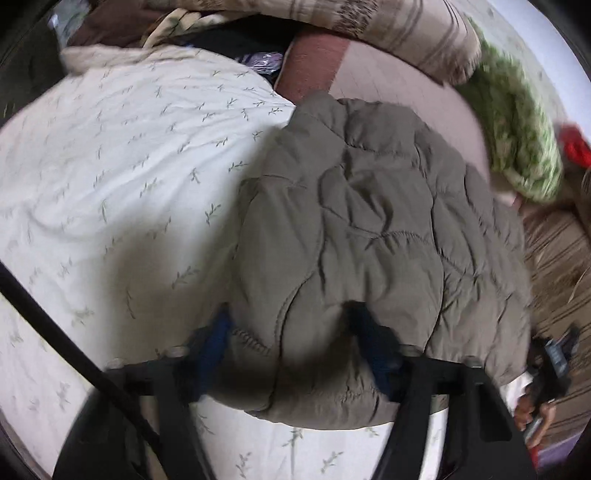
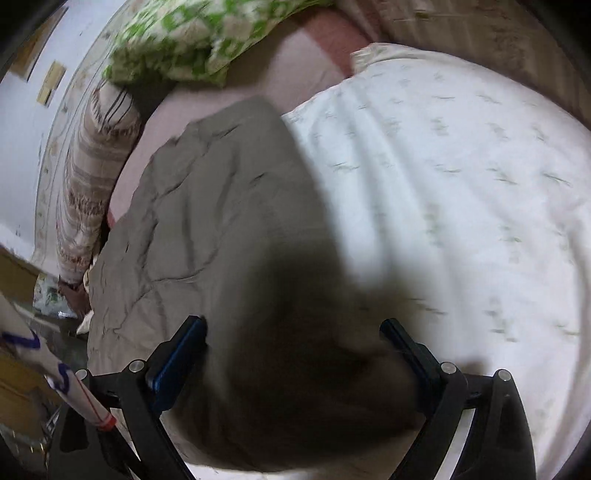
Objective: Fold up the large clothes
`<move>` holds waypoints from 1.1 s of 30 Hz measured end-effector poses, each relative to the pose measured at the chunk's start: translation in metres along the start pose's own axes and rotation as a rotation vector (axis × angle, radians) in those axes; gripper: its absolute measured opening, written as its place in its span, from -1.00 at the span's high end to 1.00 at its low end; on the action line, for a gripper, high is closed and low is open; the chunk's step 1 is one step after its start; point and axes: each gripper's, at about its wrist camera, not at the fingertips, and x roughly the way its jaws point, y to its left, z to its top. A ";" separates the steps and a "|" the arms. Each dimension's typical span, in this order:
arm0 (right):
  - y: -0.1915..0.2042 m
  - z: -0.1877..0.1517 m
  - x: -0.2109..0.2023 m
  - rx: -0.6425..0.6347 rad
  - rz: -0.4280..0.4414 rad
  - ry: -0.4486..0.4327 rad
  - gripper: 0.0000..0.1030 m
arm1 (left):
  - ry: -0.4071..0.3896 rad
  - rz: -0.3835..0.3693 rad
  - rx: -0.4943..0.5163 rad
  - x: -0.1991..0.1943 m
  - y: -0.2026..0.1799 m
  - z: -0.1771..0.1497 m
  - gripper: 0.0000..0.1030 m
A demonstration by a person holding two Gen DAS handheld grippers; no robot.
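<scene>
A grey-olive quilted puffer jacket (image 1: 369, 221) lies bunched on a white bed cover with a leaf print (image 1: 110, 166). My left gripper (image 1: 288, 321) is open, its blue-padded fingers (image 1: 218, 343) wide apart with a fold of the jacket's near edge between them. In the right wrist view the same jacket (image 2: 221, 221) fills the middle, blurred. My right gripper (image 2: 291, 325) is open over the jacket's near part, fingers (image 2: 184, 347) spread on either side of the fabric. The right gripper also shows at the left wrist view's right edge (image 1: 554, 362), held by a hand.
A green-and-white patterned pillow (image 1: 517, 140) and a striped beige pillow (image 1: 406, 29) lie at the bed's far side on a pink sheet (image 1: 388, 81). A red item (image 1: 576, 147) sits at the far right. A black cable (image 1: 55, 332) crosses the lower left. Clutter (image 2: 29, 350) sits beside the bed.
</scene>
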 end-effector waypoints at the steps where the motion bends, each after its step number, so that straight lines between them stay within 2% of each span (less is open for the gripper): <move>1: 0.013 0.000 0.000 -0.053 -0.008 -0.002 -0.92 | -0.007 0.012 0.010 -0.002 0.000 0.000 0.00; 4: 0.047 -0.005 -0.002 -0.182 0.001 0.002 -0.96 | -0.008 0.037 0.005 0.002 0.010 0.000 0.00; 6: 0.055 -0.007 -0.001 -0.223 -0.037 -0.015 -0.98 | -0.005 0.004 -0.018 -0.002 0.015 0.001 0.00; 9: 0.036 0.003 -0.004 -0.140 -0.039 -0.015 -0.97 | -0.056 -0.049 -0.030 -0.025 0.019 0.003 -0.01; 11: 0.017 0.012 -0.016 -0.060 -0.028 -0.040 -0.97 | -0.085 -0.071 -0.021 -0.034 0.020 0.008 -0.20; 12: 0.012 0.016 -0.022 -0.045 -0.031 -0.056 -0.97 | -0.104 -0.075 -0.019 -0.037 0.020 0.013 -0.36; 14: 0.002 0.022 -0.032 -0.022 -0.034 -0.088 -0.98 | -0.115 -0.067 -0.013 -0.034 0.018 0.024 -0.44; 17: -0.005 0.028 -0.031 -0.020 -0.026 -0.074 -0.99 | -0.040 -0.149 0.028 -0.005 0.008 0.040 -0.59; 18: -0.005 0.030 -0.022 -0.032 -0.011 -0.041 -1.00 | 0.016 -0.158 0.040 0.015 0.004 0.047 -0.59; 20: -0.008 0.035 -0.002 -0.053 0.018 0.026 -1.00 | 0.071 -0.141 0.044 0.042 0.002 0.057 -0.62; 21: -0.012 0.036 0.006 -0.051 0.038 0.060 -1.00 | 0.091 -0.147 0.048 0.052 0.002 0.060 -0.74; 22: -0.014 0.037 0.014 -0.041 0.067 0.084 -1.00 | 0.115 -0.172 0.049 0.062 0.003 0.063 -0.79; 23: -0.017 0.041 0.024 -0.023 0.114 0.115 -1.00 | 0.159 -0.233 0.035 0.077 0.005 0.067 -0.82; 24: -0.019 0.043 0.033 -0.007 0.156 0.145 -1.00 | 0.188 -0.266 0.016 0.086 0.007 0.068 -0.94; 26: -0.022 0.046 0.050 0.009 0.251 0.201 -1.00 | 0.236 -0.321 -0.019 0.102 0.011 0.071 -0.97; 27: -0.022 0.045 0.059 0.013 0.298 0.219 -1.00 | 0.233 -0.323 -0.017 0.104 0.010 0.072 -0.98; 29: -0.020 0.045 0.065 0.006 0.325 0.202 -0.99 | 0.203 -0.308 0.012 0.099 0.002 0.071 -0.84; 31: -0.012 0.045 0.064 0.002 0.339 0.192 -0.70 | 0.167 -0.287 0.057 0.085 -0.010 0.072 -0.48; 33: -0.002 0.046 0.051 0.006 0.356 0.170 -0.29 | 0.120 -0.274 0.105 0.064 -0.022 0.082 -0.19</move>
